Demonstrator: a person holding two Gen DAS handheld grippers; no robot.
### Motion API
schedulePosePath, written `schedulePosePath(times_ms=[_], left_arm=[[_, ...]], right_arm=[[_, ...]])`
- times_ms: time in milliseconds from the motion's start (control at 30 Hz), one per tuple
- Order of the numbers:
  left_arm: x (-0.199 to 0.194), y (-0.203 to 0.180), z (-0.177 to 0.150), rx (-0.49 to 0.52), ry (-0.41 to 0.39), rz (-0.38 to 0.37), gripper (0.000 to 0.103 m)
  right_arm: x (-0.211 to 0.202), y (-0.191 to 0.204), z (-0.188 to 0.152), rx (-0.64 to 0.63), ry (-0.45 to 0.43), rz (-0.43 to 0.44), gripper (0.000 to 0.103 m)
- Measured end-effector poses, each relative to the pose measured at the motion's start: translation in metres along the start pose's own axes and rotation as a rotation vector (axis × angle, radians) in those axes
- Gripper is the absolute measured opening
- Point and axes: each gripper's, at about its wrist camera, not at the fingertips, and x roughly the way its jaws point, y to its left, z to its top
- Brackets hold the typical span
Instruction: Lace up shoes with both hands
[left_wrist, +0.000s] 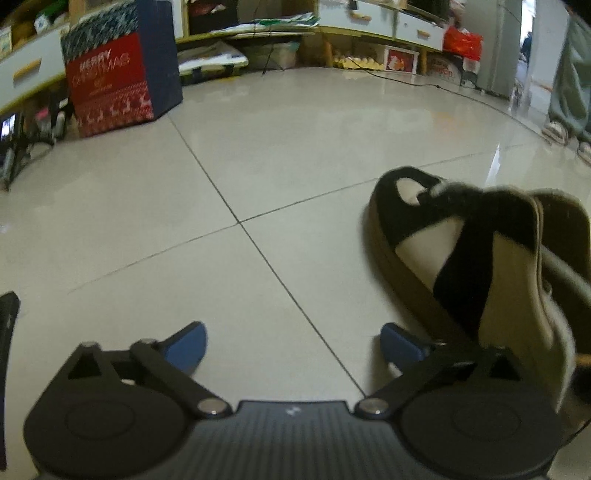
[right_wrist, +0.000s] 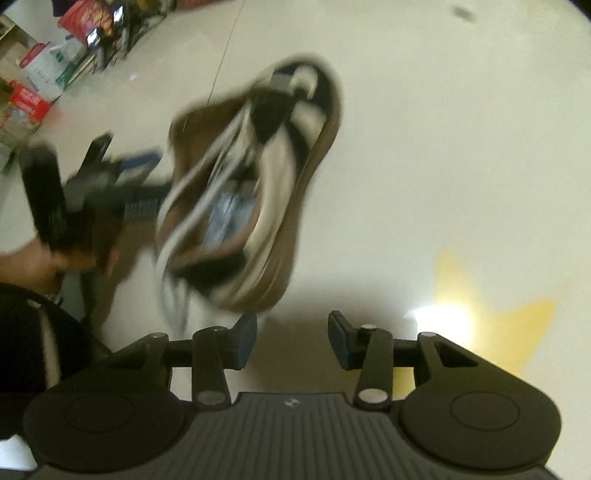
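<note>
Nearest, over bare floor tile (left_wrist: 258, 177), the left gripper (left_wrist: 293, 345) has its blue jaws spread wide with nothing between them, and the shoe (left_wrist: 461, 258) sits on the floor just to its right, black and cream with a brown sole. Over on the right, the right gripper (right_wrist: 291, 341) hangs above the shoe's heel, jaws partly apart and empty, loose white laces (right_wrist: 221, 158) trailing over the opening. My worry is that the laces slip away, since neither claw holds them.
</note>
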Motion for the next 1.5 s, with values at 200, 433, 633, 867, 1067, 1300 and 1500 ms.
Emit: schedulePosePath(times_ms=[200, 433, 633, 867, 1067, 1300, 1500], left_arm=[[-0.008, 0.007, -0.022, -0.005, -0.1, -0.003, 0.103], [-0.007, 0.007, -0.023, -0.002, -0.104, -0.002, 0.103], [-0.006, 0.008, -0.016, -0.001, -0.103, -0.001, 0.103], [-0.009, 0.008, -0.014, -0.003, -0.102, -0.001, 0.103], [-0.009, 0.008, -0.015, -0.003, -0.102, -0.001, 0.103], [-0.009, 0.008, -0.015, -0.002, -0.102, -0.001, 0.103], [-0.009, 0.008, -0.015, -0.002, -0.102, -0.001, 0.103]], right_arm=[[-0.025, -0.014, 0.041, -0.027, -0.159, -0.078, 0.046], [-0.011, -0.007, 0.047, 0.013, -0.16, -0.071, 0.046], [0.007, -0.004, 0.042, 0.05, -0.124, -0.09, 0.046], [0.009, 0.011, 0.046, 0.014, -0.115, -0.097, 0.046], [0.009, 0.024, 0.045, 0.01, -0.11, -0.104, 0.046], [0.002, 0.027, 0.044, 0.003, -0.116, -0.116, 0.046], [-0.003, 0.021, 0.044, 0.007, -0.122, -0.114, 0.046]])
